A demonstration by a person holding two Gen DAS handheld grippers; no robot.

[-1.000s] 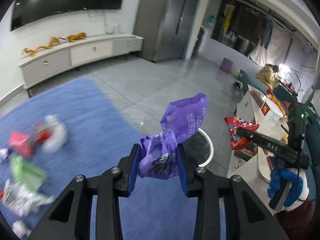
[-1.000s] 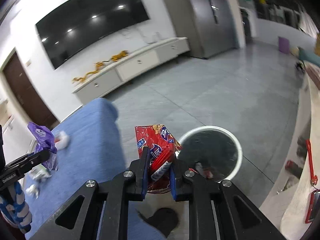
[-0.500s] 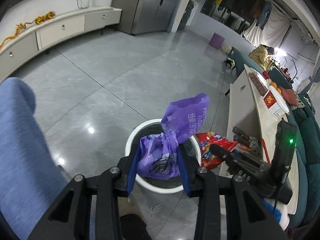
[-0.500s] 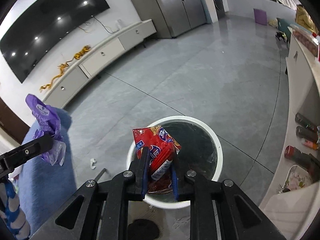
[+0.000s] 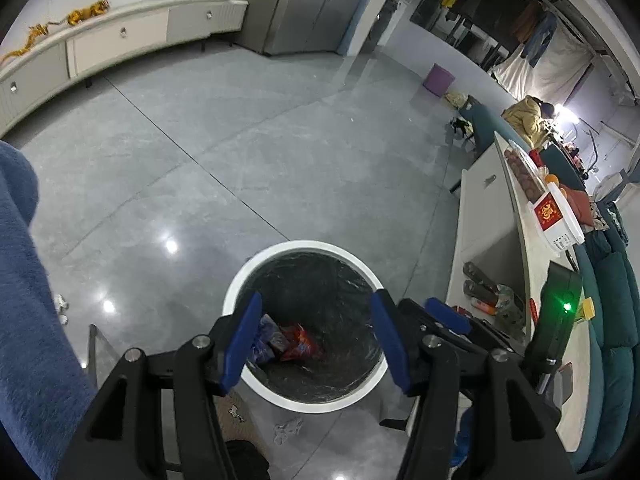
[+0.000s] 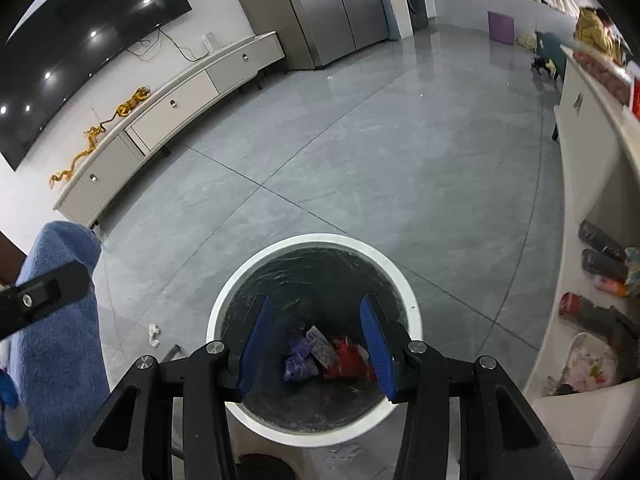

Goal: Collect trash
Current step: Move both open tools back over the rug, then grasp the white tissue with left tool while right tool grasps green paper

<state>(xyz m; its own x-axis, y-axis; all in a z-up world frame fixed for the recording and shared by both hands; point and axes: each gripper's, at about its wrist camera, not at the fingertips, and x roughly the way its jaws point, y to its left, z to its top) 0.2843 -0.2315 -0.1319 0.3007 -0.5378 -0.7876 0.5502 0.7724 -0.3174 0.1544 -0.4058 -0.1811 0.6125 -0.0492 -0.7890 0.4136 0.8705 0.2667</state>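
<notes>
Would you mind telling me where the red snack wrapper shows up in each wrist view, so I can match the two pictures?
Left wrist: the red snack wrapper lies at the bin's bottom, low centre, between the open fingers.
Right wrist: the same wrapper lies in the bin, low centre, right of the purple bag.
Shared landmark: the white bin rim.

Cool, even indoor light, strong fisheye bend
Ceiling spots glare on the glossy grey floor [image 5: 172,246] and dark screen [image 6: 92,36]; a bright lamp [image 5: 570,110] flares far right; black corners, edges slightly soft
</notes>
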